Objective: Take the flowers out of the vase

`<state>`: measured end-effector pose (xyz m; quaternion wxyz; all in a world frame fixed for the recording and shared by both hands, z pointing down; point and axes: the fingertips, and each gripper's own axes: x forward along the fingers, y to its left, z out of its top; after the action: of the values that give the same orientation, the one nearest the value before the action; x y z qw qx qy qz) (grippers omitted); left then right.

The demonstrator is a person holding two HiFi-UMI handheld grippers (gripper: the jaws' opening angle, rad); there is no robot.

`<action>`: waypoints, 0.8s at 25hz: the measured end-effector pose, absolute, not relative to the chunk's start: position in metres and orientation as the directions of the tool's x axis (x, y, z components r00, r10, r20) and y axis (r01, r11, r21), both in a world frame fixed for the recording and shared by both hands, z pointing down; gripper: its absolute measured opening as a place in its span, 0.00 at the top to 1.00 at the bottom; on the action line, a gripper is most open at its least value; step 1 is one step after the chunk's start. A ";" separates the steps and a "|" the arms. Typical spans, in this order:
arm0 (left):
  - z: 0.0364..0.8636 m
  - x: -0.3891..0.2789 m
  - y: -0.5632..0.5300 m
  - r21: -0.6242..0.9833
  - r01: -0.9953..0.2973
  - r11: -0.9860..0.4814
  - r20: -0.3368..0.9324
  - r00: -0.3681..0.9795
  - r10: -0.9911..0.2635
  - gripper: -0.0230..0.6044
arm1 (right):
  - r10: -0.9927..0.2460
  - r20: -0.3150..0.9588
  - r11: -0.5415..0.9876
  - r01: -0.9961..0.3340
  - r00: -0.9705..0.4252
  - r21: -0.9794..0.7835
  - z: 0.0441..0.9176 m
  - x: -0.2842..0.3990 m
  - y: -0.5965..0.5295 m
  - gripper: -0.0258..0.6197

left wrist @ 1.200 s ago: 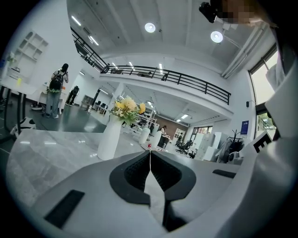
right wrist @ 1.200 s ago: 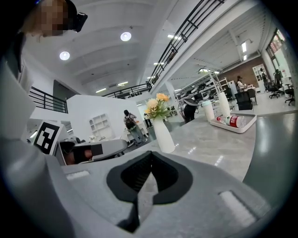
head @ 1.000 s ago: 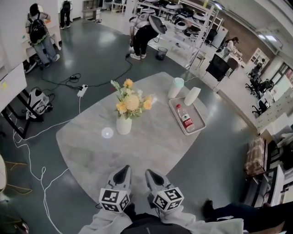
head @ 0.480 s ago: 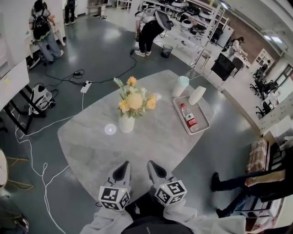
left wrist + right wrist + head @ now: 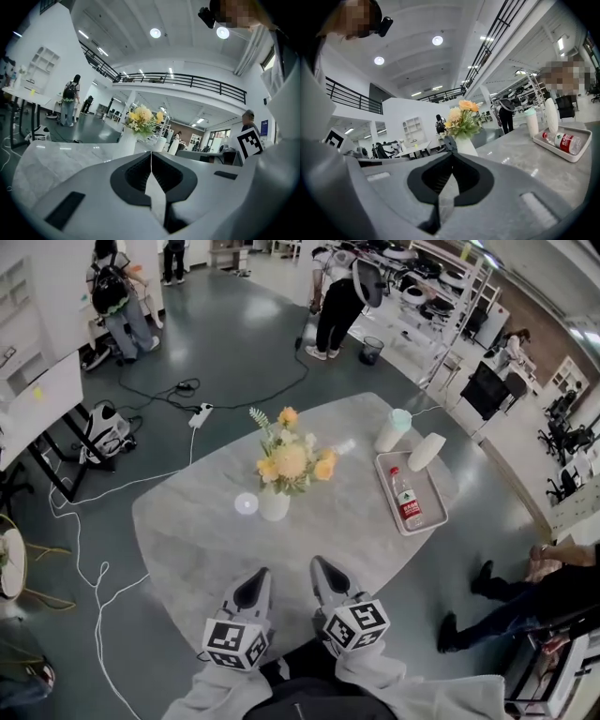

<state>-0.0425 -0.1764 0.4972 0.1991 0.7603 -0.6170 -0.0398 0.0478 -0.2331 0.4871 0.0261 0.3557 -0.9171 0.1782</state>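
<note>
A bunch of yellow and orange flowers stands upright in a small white vase near the middle of the grey marble table. The same flowers and vase appear ahead in the left gripper view, and flowers in the vase in the right gripper view. My left gripper and right gripper hover side by side at the table's near edge, well short of the vase. Both are shut with nothing between the jaws.
A tray at the right holds a lying water bottle; a pale green cup and a white cup stand by it. A small round disc lies left of the vase. People stand on the floor behind; cables trail at the left.
The view has shifted, so the table and vase sit further right and lower in the head view. Both grippers have edged forward toward the vase, staying shut.
</note>
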 end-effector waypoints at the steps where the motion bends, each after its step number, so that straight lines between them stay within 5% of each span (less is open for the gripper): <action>1: 0.496 -0.043 -0.181 0.345 -0.926 -0.153 0.186 0.227 -0.956 0.96 | -0.636 0.171 0.693 -0.654 -0.753 -0.303 0.485 0.046 -0.239 0.96; 20: 0.475 -0.082 -0.255 0.244 -0.968 -0.056 0.163 0.098 -0.982 0.96 | -0.492 0.073 0.841 -0.495 -0.867 -0.216 0.443 0.007 -0.311 0.96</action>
<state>-0.0815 -0.2549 0.4749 0.1467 0.7262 -0.6712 -0.0232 0.0068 -0.3109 0.4426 0.0073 0.2573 -0.9595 0.1144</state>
